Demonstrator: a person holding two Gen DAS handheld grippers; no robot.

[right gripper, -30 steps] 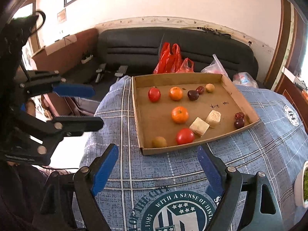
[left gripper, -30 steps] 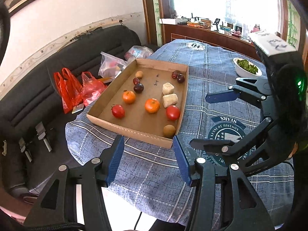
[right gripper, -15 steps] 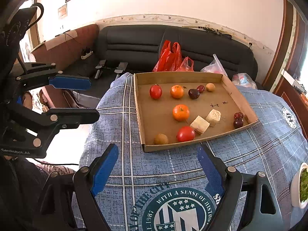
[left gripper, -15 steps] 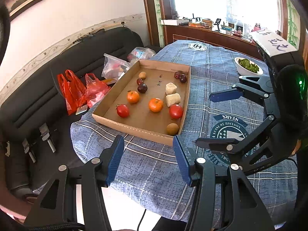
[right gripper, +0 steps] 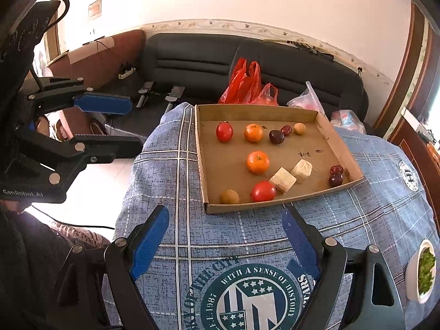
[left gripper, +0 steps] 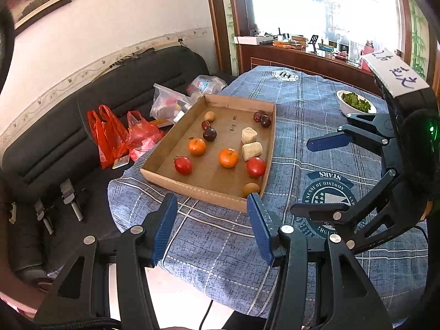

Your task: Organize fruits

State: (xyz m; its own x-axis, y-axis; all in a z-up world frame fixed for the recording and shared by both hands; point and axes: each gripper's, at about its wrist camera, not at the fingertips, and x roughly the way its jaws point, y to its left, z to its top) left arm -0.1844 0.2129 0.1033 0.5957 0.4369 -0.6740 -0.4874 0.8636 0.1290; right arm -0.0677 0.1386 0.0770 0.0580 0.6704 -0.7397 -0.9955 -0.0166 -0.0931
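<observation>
Both grippers have drawn back a little from the worktop (right gripper: 192, 236) over the last second, so the cardboard tray (left gripper: 271, 148) looks smaller and further off in both wrist views. Nothing in it has shifted, and to my eye the sorting has not started.

The left gripper (left gripper: 209, 220) and the right gripper (right gripper: 225, 236) both hang short of the tray's near wall, fingers spread wide and holding nothing.

The tray sits on the blue checked cloth near the sofa-side edge. Inside, well apart from one another, lie two pale blocks (right gripper: 291, 176) that touch each other, two oranges (right gripper: 257, 162), two tomatoes (right gripper: 263, 191), dark plums (right gripper: 276, 136), small red fruits (right gripper: 337, 169) and two little brown ones (right gripper: 229, 196). Kinds are mixed, not grouped.

A white bowl (left gripper: 343, 106) of greens stands well apart at the far side.
</observation>
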